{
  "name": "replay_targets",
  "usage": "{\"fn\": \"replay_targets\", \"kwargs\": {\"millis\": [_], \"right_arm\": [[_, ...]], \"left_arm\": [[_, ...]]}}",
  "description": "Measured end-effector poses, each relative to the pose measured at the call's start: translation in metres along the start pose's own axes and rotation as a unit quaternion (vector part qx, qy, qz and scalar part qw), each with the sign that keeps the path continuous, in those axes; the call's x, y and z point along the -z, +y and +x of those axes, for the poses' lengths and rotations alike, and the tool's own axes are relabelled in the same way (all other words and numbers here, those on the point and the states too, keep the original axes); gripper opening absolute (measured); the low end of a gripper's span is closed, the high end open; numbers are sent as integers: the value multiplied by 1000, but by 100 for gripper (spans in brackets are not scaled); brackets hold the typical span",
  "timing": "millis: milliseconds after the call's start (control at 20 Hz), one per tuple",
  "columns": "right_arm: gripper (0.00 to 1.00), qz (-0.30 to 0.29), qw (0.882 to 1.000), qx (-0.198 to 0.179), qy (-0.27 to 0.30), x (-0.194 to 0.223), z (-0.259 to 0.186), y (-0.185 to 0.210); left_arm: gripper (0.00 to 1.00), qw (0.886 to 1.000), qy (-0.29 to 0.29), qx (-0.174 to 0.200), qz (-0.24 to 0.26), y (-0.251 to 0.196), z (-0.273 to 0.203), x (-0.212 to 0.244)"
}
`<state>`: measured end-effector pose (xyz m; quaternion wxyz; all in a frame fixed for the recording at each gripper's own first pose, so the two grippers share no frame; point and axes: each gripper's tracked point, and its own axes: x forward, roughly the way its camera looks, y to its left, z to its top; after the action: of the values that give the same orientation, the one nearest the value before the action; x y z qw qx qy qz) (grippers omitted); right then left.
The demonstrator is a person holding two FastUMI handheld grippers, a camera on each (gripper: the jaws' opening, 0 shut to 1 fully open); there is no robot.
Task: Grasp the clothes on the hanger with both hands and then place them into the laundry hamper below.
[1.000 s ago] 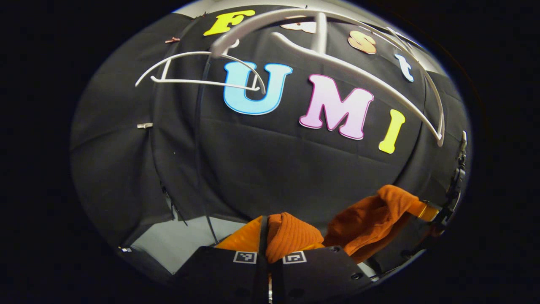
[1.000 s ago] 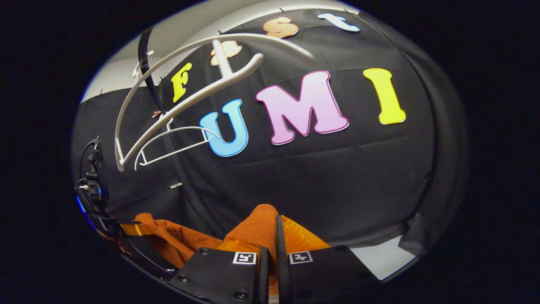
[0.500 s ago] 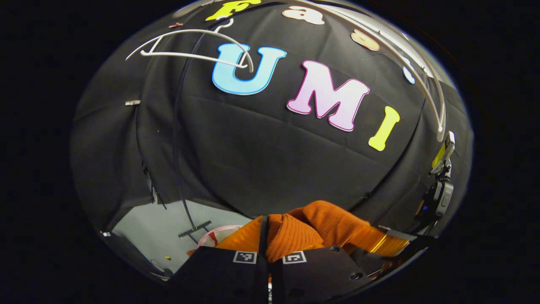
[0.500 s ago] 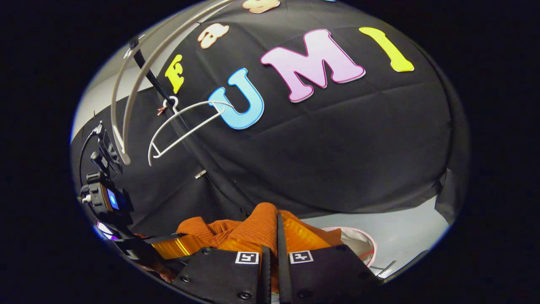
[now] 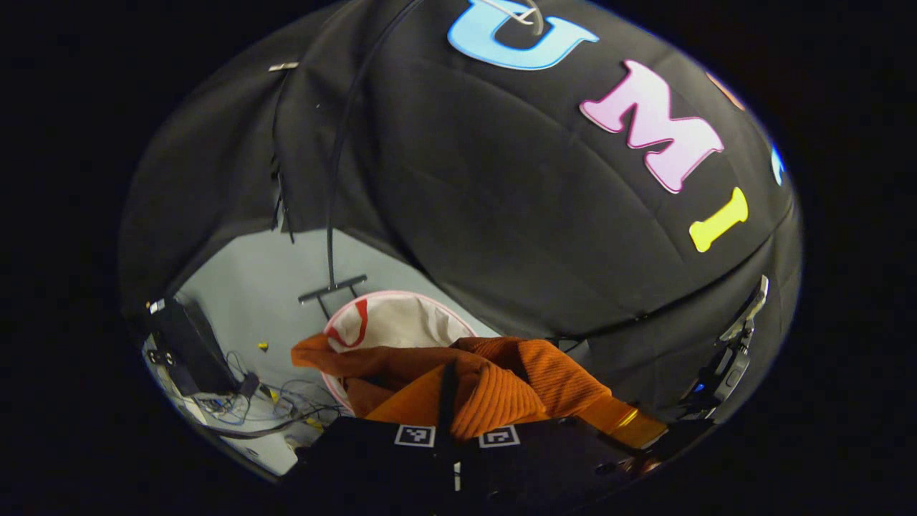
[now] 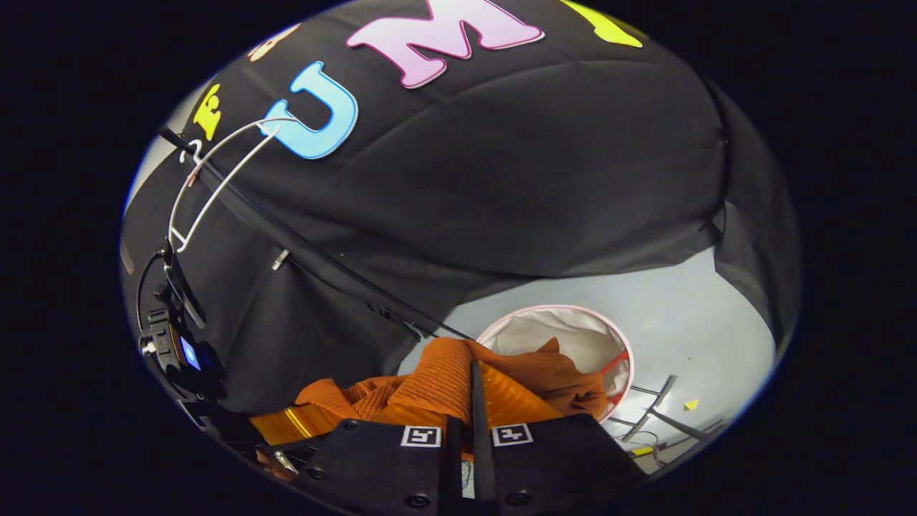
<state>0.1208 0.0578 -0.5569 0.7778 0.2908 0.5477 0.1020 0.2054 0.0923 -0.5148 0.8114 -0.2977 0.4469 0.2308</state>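
Note:
The orange ribbed garment (image 5: pixel 501 387) is bunched between my two grippers. In the left gripper view my left gripper (image 5: pixel 450 393) is shut on a fold of it, and part of the cloth hangs over the white, pink-rimmed hamper (image 5: pixel 401 322) on the floor below. The right gripper (image 5: pixel 723 365) shows at the far right. In the right gripper view my right gripper (image 6: pixel 473 390) is shut on the garment (image 6: pixel 444 369), whose end drapes over the hamper (image 6: pixel 580 333). The left gripper (image 6: pixel 179 351) sits at the left edge. A bare white hanger (image 6: pixel 215 179) hangs up left.
The black rack's pole and foot (image 5: pixel 333 287) stand just behind the hamper. A black box (image 5: pixel 190 347) and loose cables (image 5: pixel 272 405) lie on the grey floor at the left. More rack feet (image 6: pixel 655 408) lie right of the hamper.
Both grippers have come down with the garment and tipped toward the floor. The hamper has come into view under the cloth. The hangers have slid up toward the top of both views.

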Motion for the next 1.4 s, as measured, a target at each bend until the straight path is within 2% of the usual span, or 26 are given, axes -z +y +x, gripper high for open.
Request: {"fn": "replay_targets", "kwargs": {"millis": [350,500,550,600,650,700,800,1000,1100,1350,1400], "right_arm": [[11,-10,1000,4,4,-11,6,6],[11,-21,1000,20,8,-13,8,2],[26,-24,999,30,9,-12,8,-6],[41,-26,999,42,7,-10,9,-15],[55,-25,998,51,5,-14,5,-21],[70,-20,998,53,4,-14,4,-24],[99,-6,999,51,-2,-17,4,-25],[99,-7,998,55,-15,-25,-4,-29],[99,-3,998,54,-21,-25,-8,-28],[99,4,998,50,-29,-19,-20,-22],[99,3,998,48,-32,-17,-23,-19]], "left_arm": [[10,1000,-1,2,-3,2,2,-15],[10,1000,0,-1,-1,0,9,-18],[12,1000,3,-7,-3,3,8,-16],[18,1000,7,-15,-3,8,18,-10],[38,1000,9,-22,1,14,12,-9],[58,1000,9,-13,-4,13,0,-11],[99,1000,4,-15,-9,14,20,-8],[92,1000,-4,-18,-6,17,11,-10],[96,1000,-8,-17,-8,18,9,-11],[96,1000,-13,-17,-16,30,-5,-7],[92,1000,-15,-17,-16,33,-8,-6]]}}
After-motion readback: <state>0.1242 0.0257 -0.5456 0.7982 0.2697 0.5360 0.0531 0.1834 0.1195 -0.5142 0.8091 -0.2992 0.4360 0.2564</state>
